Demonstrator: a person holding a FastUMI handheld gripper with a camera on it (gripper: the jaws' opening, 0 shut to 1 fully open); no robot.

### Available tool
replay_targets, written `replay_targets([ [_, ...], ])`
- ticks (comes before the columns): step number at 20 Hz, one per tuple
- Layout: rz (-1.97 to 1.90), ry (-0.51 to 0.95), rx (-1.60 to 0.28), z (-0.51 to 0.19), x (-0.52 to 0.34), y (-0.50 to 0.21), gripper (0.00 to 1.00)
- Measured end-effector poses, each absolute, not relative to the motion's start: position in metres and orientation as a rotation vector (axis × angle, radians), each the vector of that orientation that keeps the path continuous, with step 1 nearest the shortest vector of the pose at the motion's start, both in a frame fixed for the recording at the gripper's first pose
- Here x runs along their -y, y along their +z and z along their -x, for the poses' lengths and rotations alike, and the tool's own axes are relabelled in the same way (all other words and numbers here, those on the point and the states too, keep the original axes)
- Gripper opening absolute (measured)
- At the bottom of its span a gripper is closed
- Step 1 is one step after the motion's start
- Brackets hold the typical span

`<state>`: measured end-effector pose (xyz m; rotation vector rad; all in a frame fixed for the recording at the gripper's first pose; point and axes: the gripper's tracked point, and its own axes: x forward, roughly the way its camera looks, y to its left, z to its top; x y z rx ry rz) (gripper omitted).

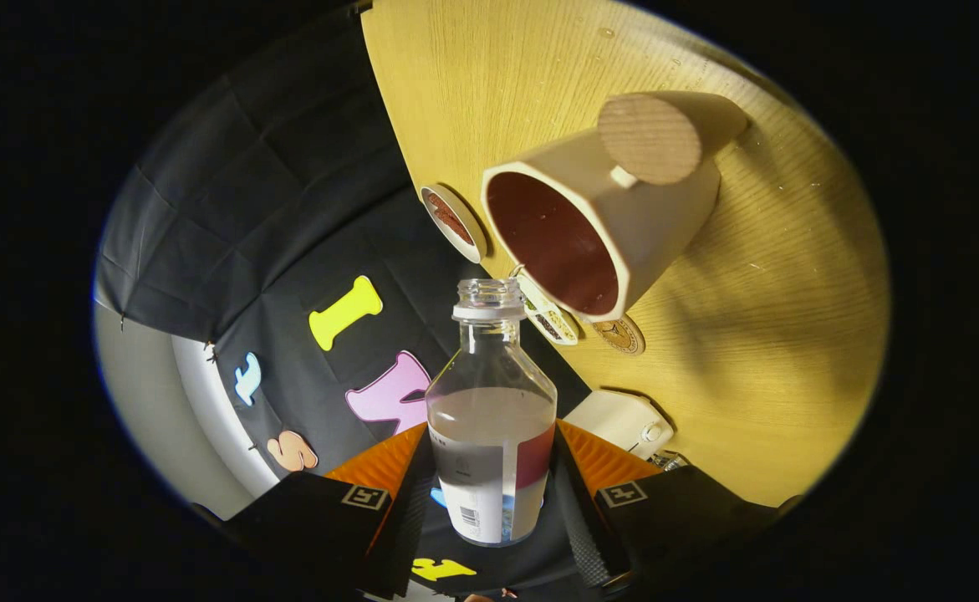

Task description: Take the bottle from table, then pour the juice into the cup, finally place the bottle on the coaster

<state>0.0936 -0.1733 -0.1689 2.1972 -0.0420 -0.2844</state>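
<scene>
One bottle (491,418), uncapped, pinched between both fingers (410,493), long axis pointing ahead; cup (598,226) just beyond its mouth, near desk (790,334) edge

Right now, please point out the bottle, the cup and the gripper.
bottle (491,401): gripper view, clear shoulder above the label, held between the jaws.
cup (665,217): gripper view, outer side wall.
gripper (492,481): gripper view, midway between the fingertips.
</scene>
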Motion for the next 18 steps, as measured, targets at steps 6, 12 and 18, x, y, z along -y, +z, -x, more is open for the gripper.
replay_targets([
  [6, -2.215, -0.289, 0.044, -0.096, 0.176, -0.166, 0.76],
  [12, -2.233, -0.295, 0.06, -0.097, 0.179, -0.166, 0.76],
  [18, -2.266, -0.327, 0.107, -0.097, 0.192, -0.164, 0.76],
])
